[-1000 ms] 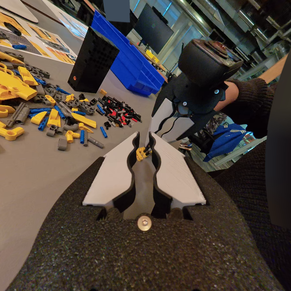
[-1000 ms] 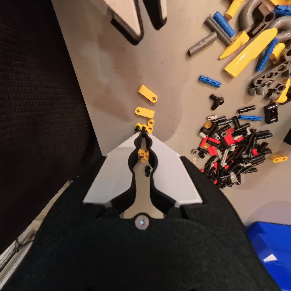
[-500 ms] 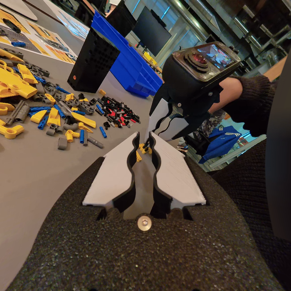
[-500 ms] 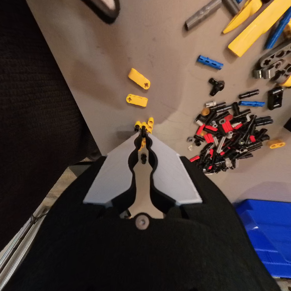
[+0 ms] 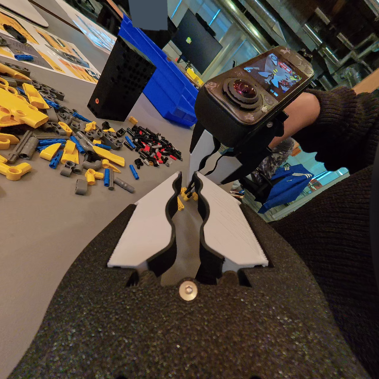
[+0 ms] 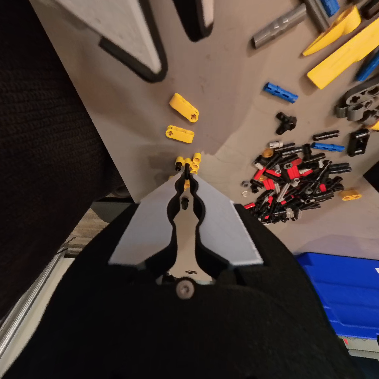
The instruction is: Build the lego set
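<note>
Right hand-held gripper clamped on a thin black pin, tips together, pin pushed against a small yellow connector cluster near the worktop edge closest to the person. Left hand-held gripper slightly apart, gripping nothing, tips just beside the same cluster. Two loose yellow short beams just beyond the cluster. Pile of black, red and grey pins further in, blue pin near it. Blue bin and black perforated block toward the far side. Larger yellow, grey and blue parts spread toward the worktop's left
</note>
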The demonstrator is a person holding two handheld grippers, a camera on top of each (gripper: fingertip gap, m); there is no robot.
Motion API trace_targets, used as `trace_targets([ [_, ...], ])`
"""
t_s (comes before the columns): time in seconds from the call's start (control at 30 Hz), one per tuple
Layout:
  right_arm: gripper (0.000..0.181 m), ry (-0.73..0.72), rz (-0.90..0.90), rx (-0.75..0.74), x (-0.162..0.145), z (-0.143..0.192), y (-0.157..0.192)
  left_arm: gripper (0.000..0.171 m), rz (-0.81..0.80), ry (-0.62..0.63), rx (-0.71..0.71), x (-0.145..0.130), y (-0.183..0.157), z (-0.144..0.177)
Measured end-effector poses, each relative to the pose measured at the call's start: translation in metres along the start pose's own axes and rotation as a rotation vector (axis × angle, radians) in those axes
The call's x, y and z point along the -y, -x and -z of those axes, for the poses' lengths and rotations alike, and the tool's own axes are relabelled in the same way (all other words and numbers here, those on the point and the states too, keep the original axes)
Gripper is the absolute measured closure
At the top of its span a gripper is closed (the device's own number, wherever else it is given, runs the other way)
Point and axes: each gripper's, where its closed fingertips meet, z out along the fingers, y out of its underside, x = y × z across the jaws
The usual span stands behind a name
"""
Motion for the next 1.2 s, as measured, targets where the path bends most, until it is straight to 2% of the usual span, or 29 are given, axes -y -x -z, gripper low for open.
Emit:
trace_targets([
  [0.27,0.176,-0.117,-0.043,0.017,0.009,0.003,-0.001,0.160,0.010,0.000,-0.007,0.000,0.000,0.000],
  [0.47,0.172,-0.178,-0.079,0.033,0.003,0.007,-0.002,0.160,0.012,0.002,-0.008,0.000,0.000,0.000],
  [0.6,0.170,-0.221,-0.093,-0.010,-0.003,0.011,-0.010,0.160,0.012,0.003,-0.007,0.000,0.000,0.000],
  [0.77,0.171,-0.377,-0.128,-0.026,-0.001,0.016,-0.012,0.160,0.011,-0.001,-0.007,0.000,0.000,0.001],
  [1.03,0.171,-0.553,-0.386,-0.104,-0.020,0.000,-0.013,0.160,0.005,0.007,-0.001,-0.001,0.001,-0.001],
  [1.2,0.170,-0.706,-0.624,0.030,-0.022,-0.003,-0.013,0.160,-0.002,0.026,0.010,-0.004,0.002,-0.004],
])
